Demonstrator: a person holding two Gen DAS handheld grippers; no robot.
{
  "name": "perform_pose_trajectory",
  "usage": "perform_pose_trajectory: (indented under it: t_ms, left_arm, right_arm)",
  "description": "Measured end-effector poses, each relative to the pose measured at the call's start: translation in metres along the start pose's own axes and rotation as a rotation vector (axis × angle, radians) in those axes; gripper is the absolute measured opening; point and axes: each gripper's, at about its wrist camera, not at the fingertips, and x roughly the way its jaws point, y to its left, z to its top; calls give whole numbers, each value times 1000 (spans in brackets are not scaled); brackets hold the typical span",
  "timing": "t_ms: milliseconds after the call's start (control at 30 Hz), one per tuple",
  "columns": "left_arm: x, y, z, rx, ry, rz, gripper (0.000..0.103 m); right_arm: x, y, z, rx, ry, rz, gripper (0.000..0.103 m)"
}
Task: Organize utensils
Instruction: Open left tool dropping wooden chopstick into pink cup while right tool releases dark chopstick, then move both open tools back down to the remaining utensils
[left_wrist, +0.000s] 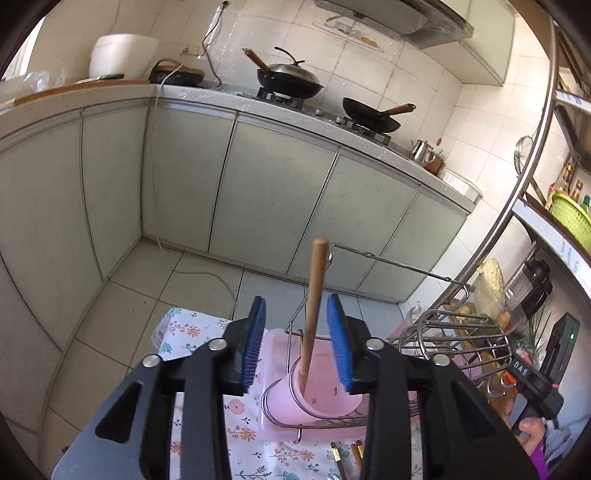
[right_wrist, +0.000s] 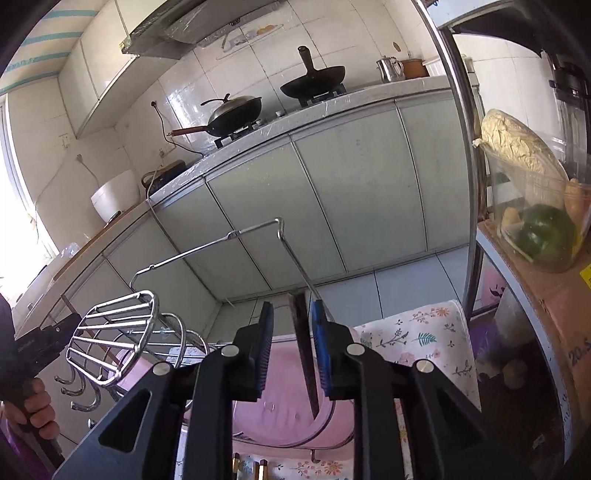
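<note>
Left gripper (left_wrist: 297, 341) and right gripper (right_wrist: 293, 341) gape (angled downward).

Two woks (left_wrist: 290, 79) on the stove, one kettle (left_wrist: 421, 149), one pink cup (left_wrist: 317, 387), one wire rack (right_wrist: 114, 332).

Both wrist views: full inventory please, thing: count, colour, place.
wooden stick: 1, brown, standing in pink cup, between left fingers, untouched
dark stick: 1, black, in pink cup, between right fingers
pink cup: 1, inside wire rack
wire rack: 1, chrome, on floral cloth
floral cloth: 1, white, under rack
woks: 2, black, on stove
kettle: 1, steel, counter
left gripper: open
right gripper: open
</note>
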Motion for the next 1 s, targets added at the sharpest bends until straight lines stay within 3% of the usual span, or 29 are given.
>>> perform_pose_trajectory:
  t_ms: [67, 667, 1000]
  left_arm:
    - [0, 5, -1, -28, 12, -4, 37]
    - [-47, 5, -35, -21, -23, 23, 37]
    - [-36, -7, -86, 35, 108, 0, 37]
  right_arm:
    - [-4, 0, -4, -3, -7, 6, 35]
    - [-62, -11, -40, 59, -48, 28, 35]
    - [-52, -14, -92, 20, 116, -25, 35]
